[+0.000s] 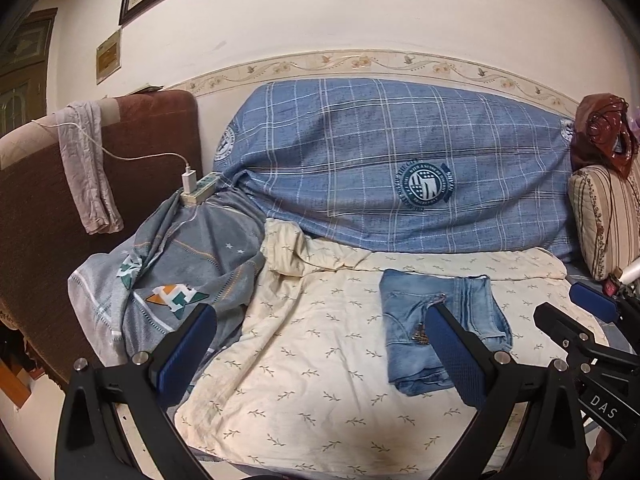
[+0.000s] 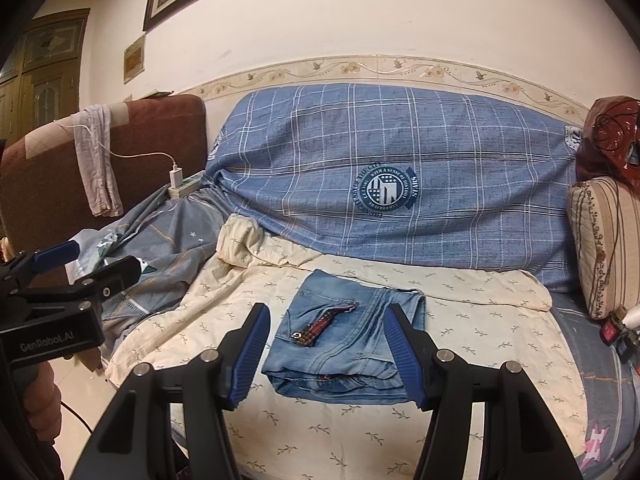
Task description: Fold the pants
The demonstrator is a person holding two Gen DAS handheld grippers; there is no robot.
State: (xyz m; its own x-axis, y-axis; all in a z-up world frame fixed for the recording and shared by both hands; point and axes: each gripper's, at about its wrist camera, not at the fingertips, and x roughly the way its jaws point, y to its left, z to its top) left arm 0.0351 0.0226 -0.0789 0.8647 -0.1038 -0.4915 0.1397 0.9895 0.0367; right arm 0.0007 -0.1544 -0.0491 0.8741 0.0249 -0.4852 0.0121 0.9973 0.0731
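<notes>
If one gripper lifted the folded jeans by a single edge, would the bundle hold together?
Probably not: the folded jeans are soft stacked denim layers, so they would likely sag and unfold. Denim looks grippy, not slippery. The cream sheet underneath might bunch if they are pushed.

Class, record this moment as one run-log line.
task: fold pants | folded light-blue denim pants on cream leaf-print sheet | left tongs open, empty | right tongs open, empty | status: fold looks done

"GenRobot.AI" marks the left tongs; "DAS" marks the right tongs.
</notes>
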